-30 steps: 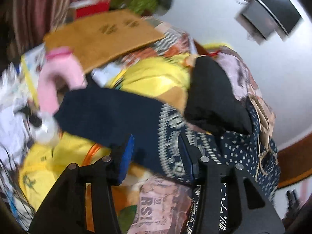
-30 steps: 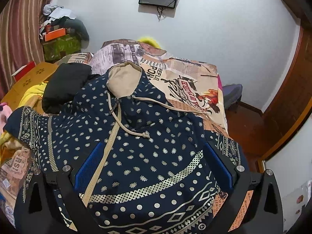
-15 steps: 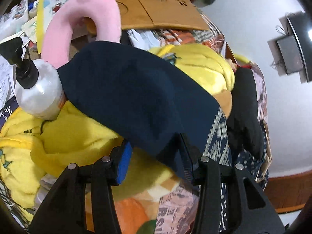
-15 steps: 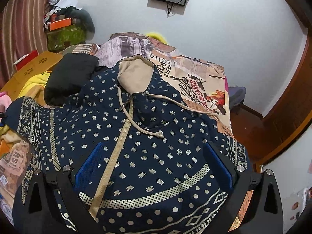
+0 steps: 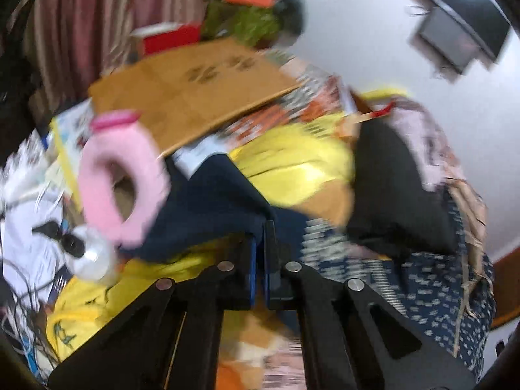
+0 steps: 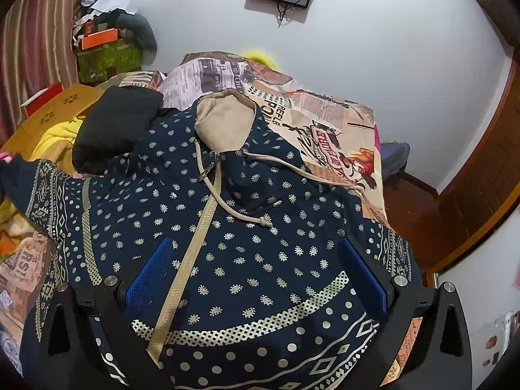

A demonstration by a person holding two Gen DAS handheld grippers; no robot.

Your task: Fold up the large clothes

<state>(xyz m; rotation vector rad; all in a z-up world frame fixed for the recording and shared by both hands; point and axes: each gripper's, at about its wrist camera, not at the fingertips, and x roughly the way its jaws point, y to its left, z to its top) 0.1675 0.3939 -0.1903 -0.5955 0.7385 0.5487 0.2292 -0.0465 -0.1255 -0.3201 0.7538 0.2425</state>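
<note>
A navy patterned hoodie [image 6: 260,234] with a beige hood lining and zip lies spread front up on the bed. Its left sleeve [image 5: 224,208] runs out over yellow fabric in the left wrist view. My left gripper [image 5: 261,253] is shut on the edge of that sleeve. My right gripper [image 6: 260,269] is open and empty, its blue pads hovering over the hoodie's lower front, either side of the zip.
A black garment [image 6: 113,130] lies by the hoodie's left shoulder. Yellow fabric [image 5: 292,162], a pink ring cushion [image 5: 120,182], a pump bottle [image 5: 87,256] and a wooden lap desk [image 5: 195,97] crowd the left side. The printed bedsheet [image 6: 325,130] drops off to the floor on the right.
My left gripper has closed on the sleeve and swung upward; the view is blurred with motion. My right gripper has edged lower over the hoodie and stays open.
</note>
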